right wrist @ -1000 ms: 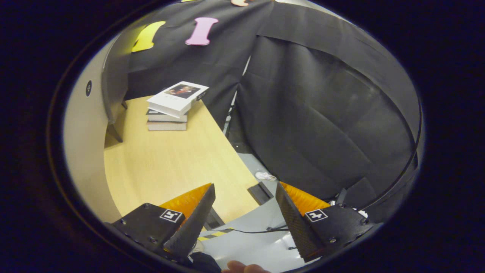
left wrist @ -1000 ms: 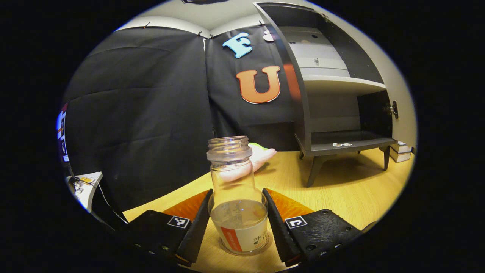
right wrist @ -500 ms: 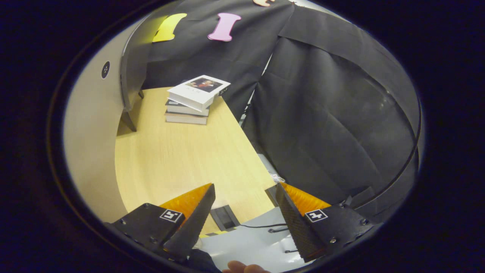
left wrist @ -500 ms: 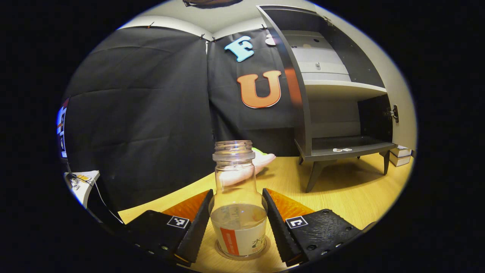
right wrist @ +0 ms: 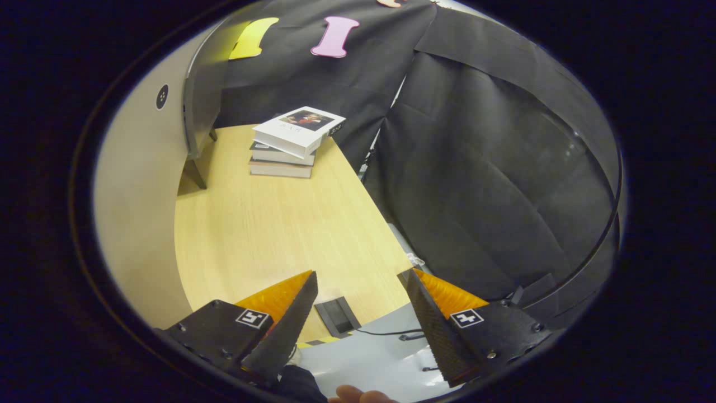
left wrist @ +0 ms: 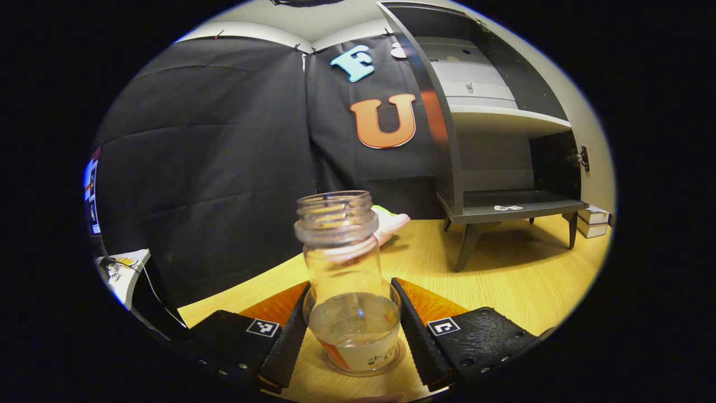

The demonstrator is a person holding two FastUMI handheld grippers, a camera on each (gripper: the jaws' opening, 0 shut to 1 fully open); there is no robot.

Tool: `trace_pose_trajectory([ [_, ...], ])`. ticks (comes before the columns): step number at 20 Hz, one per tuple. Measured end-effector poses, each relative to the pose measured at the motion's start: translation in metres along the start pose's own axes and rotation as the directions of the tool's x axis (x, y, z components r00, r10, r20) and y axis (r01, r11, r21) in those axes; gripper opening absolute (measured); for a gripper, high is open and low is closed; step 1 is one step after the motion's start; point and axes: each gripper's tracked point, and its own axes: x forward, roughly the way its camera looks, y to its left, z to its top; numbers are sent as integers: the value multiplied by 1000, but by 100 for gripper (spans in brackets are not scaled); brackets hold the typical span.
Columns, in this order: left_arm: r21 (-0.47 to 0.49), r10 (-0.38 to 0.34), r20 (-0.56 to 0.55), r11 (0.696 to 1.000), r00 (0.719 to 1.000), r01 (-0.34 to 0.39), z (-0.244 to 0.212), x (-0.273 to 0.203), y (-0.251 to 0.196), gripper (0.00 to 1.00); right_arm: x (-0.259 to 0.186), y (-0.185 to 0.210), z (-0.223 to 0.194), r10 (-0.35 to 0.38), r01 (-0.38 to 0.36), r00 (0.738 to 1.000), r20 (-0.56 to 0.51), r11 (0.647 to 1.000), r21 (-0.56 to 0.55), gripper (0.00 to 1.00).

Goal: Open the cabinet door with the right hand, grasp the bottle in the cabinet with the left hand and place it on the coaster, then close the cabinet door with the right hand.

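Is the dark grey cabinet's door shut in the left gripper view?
No: the dark grey cabinet stands open, its lower shelf and inside exposed.

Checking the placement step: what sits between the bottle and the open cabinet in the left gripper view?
A pale hand-shaped object lies on the table just behind the bottle; beyond it, bare wood runs to the cabinet.

Nothing really readable here: the bottle [left wrist: 351, 313] label print is too small and blurry to make out, and the top book [right wrist: 298, 130] cover text is just as illegible.
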Motion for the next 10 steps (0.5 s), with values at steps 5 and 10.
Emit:
trace_pose_trajectory([
  [5, -10, -18, 5, 1000, 1000, 18, 4, 1, -2, 84, 2, 11, -8, 31, -31, 999, -28, 1000, -1, 100],
  [10, 4, -47, 79, 999, 996, 46, 25, -2, -7, 96, 5, 17, -11, 48, -48, 999, -26, 999, 6, 100],
])
